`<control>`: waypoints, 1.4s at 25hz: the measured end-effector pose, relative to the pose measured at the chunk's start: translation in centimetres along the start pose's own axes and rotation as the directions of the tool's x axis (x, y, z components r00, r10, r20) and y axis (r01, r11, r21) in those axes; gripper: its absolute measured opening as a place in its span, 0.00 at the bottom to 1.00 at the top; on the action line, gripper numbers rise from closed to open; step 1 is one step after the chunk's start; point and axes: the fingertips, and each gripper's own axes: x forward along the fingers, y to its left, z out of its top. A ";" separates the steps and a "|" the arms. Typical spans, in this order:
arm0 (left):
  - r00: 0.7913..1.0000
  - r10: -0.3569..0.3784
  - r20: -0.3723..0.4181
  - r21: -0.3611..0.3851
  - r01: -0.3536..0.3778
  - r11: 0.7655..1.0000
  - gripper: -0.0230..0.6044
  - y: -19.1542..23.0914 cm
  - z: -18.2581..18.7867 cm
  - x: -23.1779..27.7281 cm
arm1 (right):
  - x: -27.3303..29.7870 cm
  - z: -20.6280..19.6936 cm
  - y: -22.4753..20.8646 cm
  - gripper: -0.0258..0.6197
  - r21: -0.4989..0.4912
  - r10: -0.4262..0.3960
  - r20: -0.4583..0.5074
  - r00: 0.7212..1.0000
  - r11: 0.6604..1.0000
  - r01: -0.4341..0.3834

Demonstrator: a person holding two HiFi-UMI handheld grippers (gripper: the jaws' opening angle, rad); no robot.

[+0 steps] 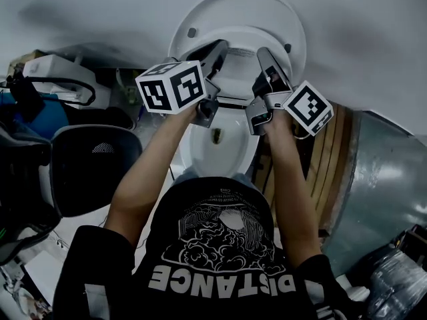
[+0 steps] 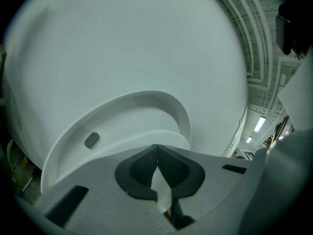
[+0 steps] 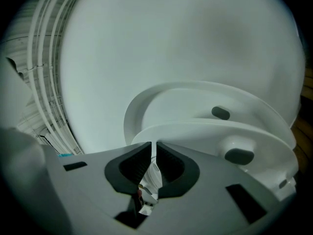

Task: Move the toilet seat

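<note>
In the head view the white toilet lid [image 1: 233, 9] stands up against the wall. The raised seat [image 1: 237, 72] tilts in front of it, above the open bowl [image 1: 217, 145]. My left gripper [image 1: 219, 51] is at the seat's left side, shut with its tips touching and nothing between them. Its own view shows the lid [image 2: 122, 58], a grey bumper [image 2: 91, 140] and the seat's rim [image 2: 146, 136] just past the left gripper [image 2: 156, 150]. My right gripper [image 1: 265, 59] is at the seat's right side. Seen close, the right gripper [image 3: 153, 146] leaves only a thin slit, facing the seat [image 3: 210, 131] and its bumper [image 3: 238, 155].
A black bin [image 1: 93, 165] stands left of the bowl, with a white device [image 1: 57, 72] behind it. Wooden slats [image 1: 330, 159] and a metal sheet [image 1: 387, 192] are on the right. The person's arms and torso fill the lower middle.
</note>
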 end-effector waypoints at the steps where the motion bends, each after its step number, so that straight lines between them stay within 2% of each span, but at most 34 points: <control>1: 1.000 0.000 0.002 0.002 0.000 1.000 0.06 0.0 0.1 0.2 | 0.1 0.2 -0.2 0.10 -0.005 -0.009 -0.001 1.000 1.000 0.009; 3: 1.000 0.001 0.000 0.008 -0.001 1.000 0.06 0.1 0.1 0.5 | -0.1 0.3 -0.7 0.10 -0.010 -0.035 0.000 0.999 0.999 0.035; 7: 1.000 0.010 -0.004 0.018 -0.010 1.000 0.06 0.4 -0.1 0.9 | 0.5 0.4 -0.5 0.10 -0.010 -0.001 0.004 1.000 1.000 0.001; 26: 1.000 -0.001 0.015 0.078 0.000 0.997 0.06 0.1 0.2 0.8 | 0.7 1.0 0.5 0.10 -0.056 0.029 0.026 0.999 0.998 -0.028; 35: 1.000 0.014 -0.008 0.097 -0.014 0.995 0.06 0.7 0.3 1.7 | 1.6 1.1 -0.1 0.10 -0.079 0.000 0.003 1.000 0.997 0.000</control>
